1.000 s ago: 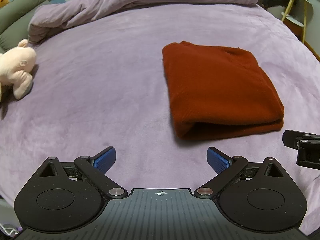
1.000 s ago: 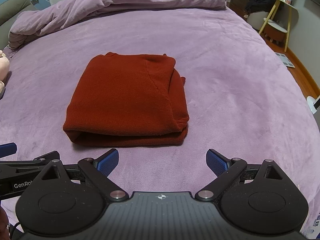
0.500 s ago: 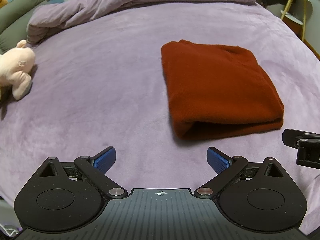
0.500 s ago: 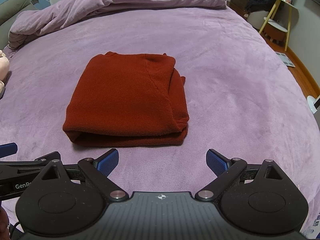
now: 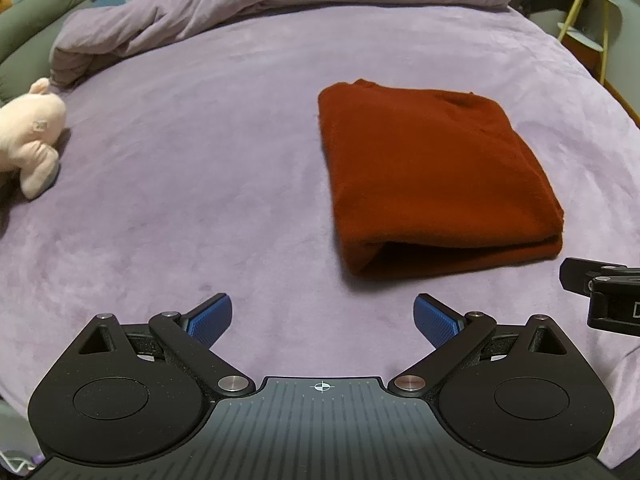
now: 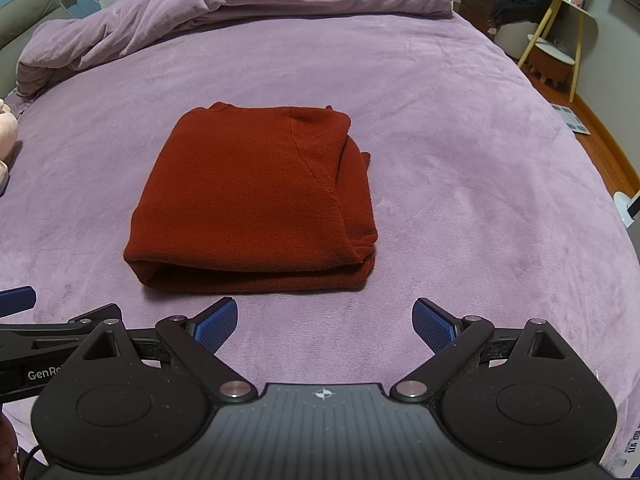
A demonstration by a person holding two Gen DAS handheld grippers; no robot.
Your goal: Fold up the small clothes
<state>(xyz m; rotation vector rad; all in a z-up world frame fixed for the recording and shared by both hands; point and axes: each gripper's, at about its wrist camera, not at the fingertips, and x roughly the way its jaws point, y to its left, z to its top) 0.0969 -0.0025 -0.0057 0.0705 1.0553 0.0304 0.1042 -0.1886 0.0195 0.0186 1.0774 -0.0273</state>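
Note:
A rust-red knit garment (image 5: 432, 176) lies folded into a thick rectangle on the purple bed cover; it also shows in the right wrist view (image 6: 256, 200). My left gripper (image 5: 323, 320) is open and empty, hovering near the bed's front edge, to the front left of the garment. My right gripper (image 6: 325, 322) is open and empty, just in front of the garment's near folded edge. Neither gripper touches the cloth. Part of the right gripper (image 5: 600, 292) shows at the right edge of the left wrist view.
A pink plush toy (image 5: 32, 140) lies at the far left of the bed. A bunched purple duvet (image 6: 240, 4) runs along the back. A small yellow-legged side table (image 6: 560, 28) and wooden floor are off the bed's right side.
Almost nothing has changed. The left wrist view has shifted very slightly, the garment sitting a touch higher in frame. Both grippers stay open.

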